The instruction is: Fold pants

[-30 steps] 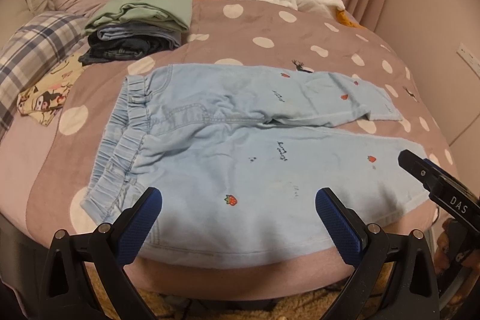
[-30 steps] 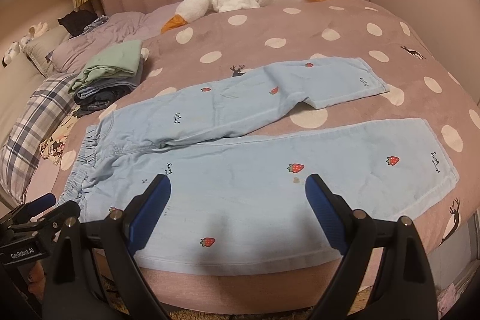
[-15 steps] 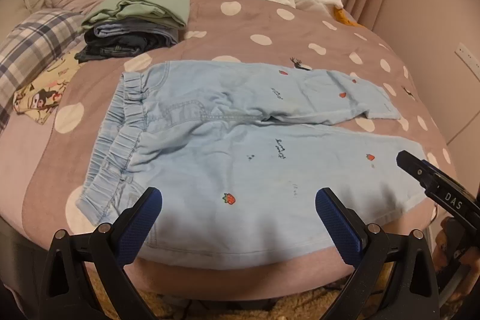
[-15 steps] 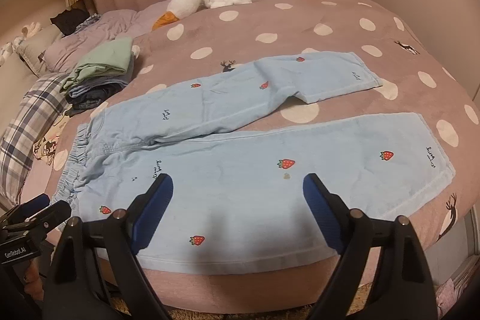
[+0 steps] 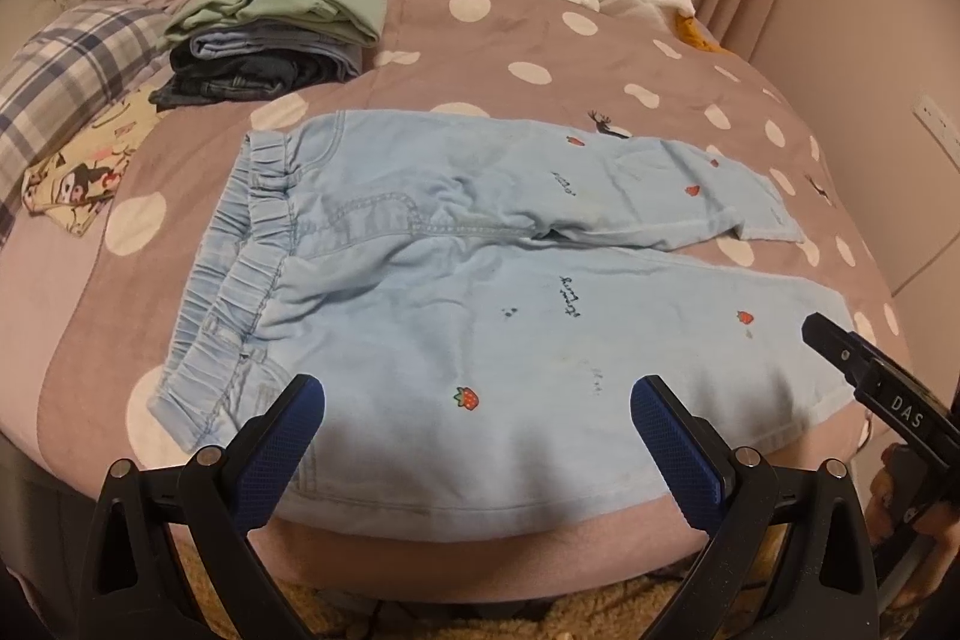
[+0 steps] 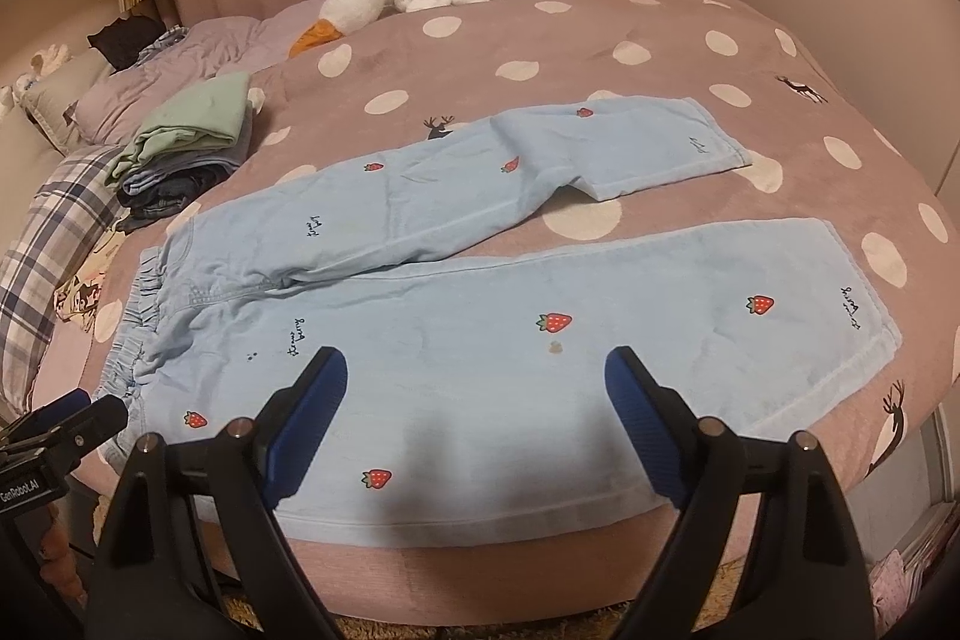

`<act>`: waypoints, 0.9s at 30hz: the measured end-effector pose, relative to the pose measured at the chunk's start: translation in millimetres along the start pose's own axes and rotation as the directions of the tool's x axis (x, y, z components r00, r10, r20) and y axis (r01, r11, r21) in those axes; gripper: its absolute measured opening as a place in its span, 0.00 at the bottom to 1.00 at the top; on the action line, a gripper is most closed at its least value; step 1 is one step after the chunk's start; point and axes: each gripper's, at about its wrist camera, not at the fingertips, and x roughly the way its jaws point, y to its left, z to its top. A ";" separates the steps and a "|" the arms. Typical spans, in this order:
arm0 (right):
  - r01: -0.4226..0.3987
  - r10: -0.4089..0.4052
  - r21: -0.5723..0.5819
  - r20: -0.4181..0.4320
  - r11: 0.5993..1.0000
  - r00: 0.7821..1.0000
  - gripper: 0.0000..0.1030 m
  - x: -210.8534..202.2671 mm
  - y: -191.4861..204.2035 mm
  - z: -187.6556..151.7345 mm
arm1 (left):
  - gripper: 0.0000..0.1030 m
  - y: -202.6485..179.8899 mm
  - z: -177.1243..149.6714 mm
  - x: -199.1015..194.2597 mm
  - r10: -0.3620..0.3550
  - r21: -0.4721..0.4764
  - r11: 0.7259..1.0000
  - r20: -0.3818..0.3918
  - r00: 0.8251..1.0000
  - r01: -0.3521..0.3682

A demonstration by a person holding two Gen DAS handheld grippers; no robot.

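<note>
Left gripper (image 5: 477, 421): fingers (image 5: 282, 451) spread wide, nothing between them, poised above the near edge of the pants (image 5: 480, 292) close to the waistband (image 5: 240, 268). Right gripper (image 6: 477, 409): fingers (image 6: 645, 430) likewise released and empty, over the near leg (image 6: 540, 358).

Pants: light blue, strawberry print, laid flat on the bed (image 6: 540, 40), waistband toward the left hand, hems toward the right. The near leg lies straight along the bed edge; the far leg (image 6: 510, 172) angles away and creases partway along, leaving a gap between the two.

Handling, as judged: soft, light cloth with no stiffness; it should drape and sag wherever it is unsupported, and a single layer may slide on the bedcover. The gathered waistband and the stitched hem (image 6: 864, 316) offer the thickest, firmest pinch points; a hold at each end of one leg would keep it taut when lifted across.

Containers: none in view. A stack (image 5: 282, 34) of folded clothes sits beyond the waistband, well apart from the pants.
</note>
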 end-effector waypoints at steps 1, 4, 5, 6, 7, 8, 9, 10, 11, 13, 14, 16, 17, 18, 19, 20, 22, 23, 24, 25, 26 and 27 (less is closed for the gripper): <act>0.005 -0.005 -0.002 -0.003 1.000 1.000 0.85 -0.1 -0.5 0.0 | 0.99 0.6 0.2 0.4 0.003 0.002 1.000 0.002 1.000 -0.003; 0.006 -0.006 0.009 -0.010 1.000 1.000 0.85 2.0 -2.0 -0.7 | 0.99 1.0 0.6 0.6 0.006 0.003 1.000 0.005 1.000 -0.006; 0.008 -0.008 0.012 -0.012 1.000 1.000 0.85 2.6 -3.4 -0.8 | 0.99 1.8 0.8 0.9 0.007 0.003 1.000 0.005 1.000 -0.007; 0.011 -0.011 0.014 -0.015 1.000 1.000 0.85 2.8 -4.0 -1.2 | 0.99 2.6 1.1 1.4 0.009 0.002 1.000 0.005 1.000 -0.009; 0.013 -0.013 0.018 -0.017 1.000 1.000 0.84 3.4 -5.4 -1.6 | 0.99 3.7 1.5 2.1 0.012 -0.001 1.000 0.004 1.000 -0.012; 0.015 -0.014 0.021 -0.019 1.000 1.000 0.84 4.0 -6.5 -1.8 | 0.99 4.9 1.8 2.8 0.013 -0.005 1.000 0.003 1.000 -0.013; 0.016 -0.016 0.025 -0.024 1.000 1.000 0.83 4.8 -7.6 -1.9 | 0.99 6.3 2.1 3.4 0.012 -0.010 1.000 0.001 1.000 -0.012; 0.017 -0.017 0.028 -0.024 0.999 1.000 0.82 5.6 -8.9 -2.3 | 0.99 7.8 2.4 4.2 0.014 -0.014 1.000 -0.001 1.000 -0.014; 0.021 -0.020 0.031 -0.026 0.999 0.999 0.82 6.3 -10.6 -2.7 | 0.99 9.9 2.9 4.6 0.016 -0.018 1.000 0.000 1.000 -0.016; 0.025 -0.024 0.039 -0.031 0.999 0.999 0.82 8.1 -13.9 -3.6 | 0.99 16.5 4.8 4.7 0.027 -0.029 0.999 0.006 1.000 -0.027; 0.028 -0.027 0.043 -0.032 0.999 0.999 0.82 8.6 -16.0 -4.0 | 0.99 21.5 6.1 4.8 0.041 -0.040 0.998 0.009 0.999 -0.040; 0.032 -0.030 0.057 -0.038 0.998 0.999 0.82 10.6 -21.7 -4.9 | 0.98 32.9 8.0 4.8 0.066 -0.064 0.996 0.016 0.998 -0.064; 0.037 -0.034 0.067 -0.042 0.997 0.999 0.82 11.6 -25.6 -5.6 | 0.98 39.0 8.6 4.7 0.078 -0.078 0.994 0.018 0.997 -0.077; 0.039 -0.036 0.076 -0.046 0.996 0.998 0.82 12.5 -29.1 -6.2 | 0.98 46.4 9.2 5.0 0.090 -0.096 0.991 0.020 0.996 -0.088; 0.043 -0.039 0.083 -0.048 0.996 0.998 0.81 13.1 -33.0 -6.4 | 0.98 53.1 9.2 5.0 0.110 -0.110 0.988 0.017 0.994 -0.108; 0.050 -0.046 0.089 -0.046 0.995 0.998 0.81 13.5 -38.2 -6.9 | 0.98 60.1 9.1 5.9 0.122 -0.126 0.985 0.018 0.992 -0.119; 0.074 -0.069 0.126 -0.040 0.989 0.997 0.81 14.7 -56.5 -7.4 | 0.98 76.0 7.3 9.3 0.153 -0.158 0.976 0.009 0.988 -0.150; 0.093 -0.088 0.157 -0.040 0.983 0.995 0.81 15.8 -70.9 -7.9 | 0.95 85.1 5.4 13.3 0.165 -0.179 0.970 -0.004 0.986 -0.163; 0.113 -0.107 0.187 -0.046 0.976 0.993 0.81 17.1 -84.3 -8.7 | 0.93 90.6 3.9 19.2 0.153 -0.204 0.967 -0.019 0.988 -0.154; 0.137 -0.129 0.219 -0.049 0.966 0.990 0.81 17.7 -99.0 -9.6 | 0.87 99.1 2.1 23.2 0.154 -0.220 0.963 -0.033 0.988 -0.157; 0.172 -0.162 0.264 -0.059 0.949 0.985 0.81 18.9 -120.2 -11.1 | 0.83 105.3 -0.1 28.1 0.144 -0.237 0.959 -0.053 0.988 -0.152; 0.201 -0.191 0.292 -0.065 0.935 0.979 0.81 20.2 -137.1 -12.6 | 0.82 112.8 -2.6 34.2 0.132 -0.262 0.954 -0.068 0.989 -0.146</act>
